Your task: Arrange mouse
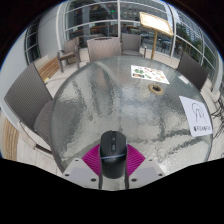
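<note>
A black computer mouse [111, 156] sits between my gripper's two fingers, its front end pointing away over a grey, mottled table [120, 100]. The magenta pads [93, 160] press against both sides of the mouse. My gripper [111, 168] is shut on the mouse. I cannot tell whether the mouse rests on the table or is held just above it.
A white sheet with a logo [200, 115] lies at the table's right edge. A small printed card [148, 72] and a small dark object [155, 87] lie farther back. Chairs [66, 58] and windows stand beyond the table.
</note>
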A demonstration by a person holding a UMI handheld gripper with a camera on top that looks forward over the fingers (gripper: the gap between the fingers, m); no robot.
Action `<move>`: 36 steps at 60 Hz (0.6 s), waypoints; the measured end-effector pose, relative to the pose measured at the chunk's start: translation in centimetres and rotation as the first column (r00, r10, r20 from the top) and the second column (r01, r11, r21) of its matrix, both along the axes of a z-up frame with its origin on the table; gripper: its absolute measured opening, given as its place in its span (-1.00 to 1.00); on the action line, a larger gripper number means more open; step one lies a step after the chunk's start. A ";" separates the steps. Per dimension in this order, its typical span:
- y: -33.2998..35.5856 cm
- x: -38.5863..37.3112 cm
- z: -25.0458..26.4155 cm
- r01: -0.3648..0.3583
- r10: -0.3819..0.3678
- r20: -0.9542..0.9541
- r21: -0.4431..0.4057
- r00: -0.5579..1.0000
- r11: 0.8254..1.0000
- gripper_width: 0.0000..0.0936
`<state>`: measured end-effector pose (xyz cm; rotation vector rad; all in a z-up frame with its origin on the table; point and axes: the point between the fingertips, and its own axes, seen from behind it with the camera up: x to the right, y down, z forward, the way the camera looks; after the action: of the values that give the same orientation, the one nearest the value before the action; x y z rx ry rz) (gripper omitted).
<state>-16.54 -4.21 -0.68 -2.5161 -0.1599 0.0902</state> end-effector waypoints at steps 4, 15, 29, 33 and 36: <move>1.7 1.6 3.8 0.004 -0.003 -0.029 0.049 1.000 0.999 -0.37; 10.8 10.3 22.2 0.054 -0.028 -0.080 0.335 0.996 0.941 -0.36; 17.8 30.1 32.3 0.085 -0.096 -0.004 0.507 0.995 0.858 -0.37; 17.8 35.2 29.6 0.117 -0.133 -0.001 0.472 0.991 0.874 -0.37; 19.3 38.5 26.6 0.143 -0.157 -0.001 0.425 0.988 0.894 -0.37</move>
<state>21.95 15.07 25.92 -2.0846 0.0047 -0.0463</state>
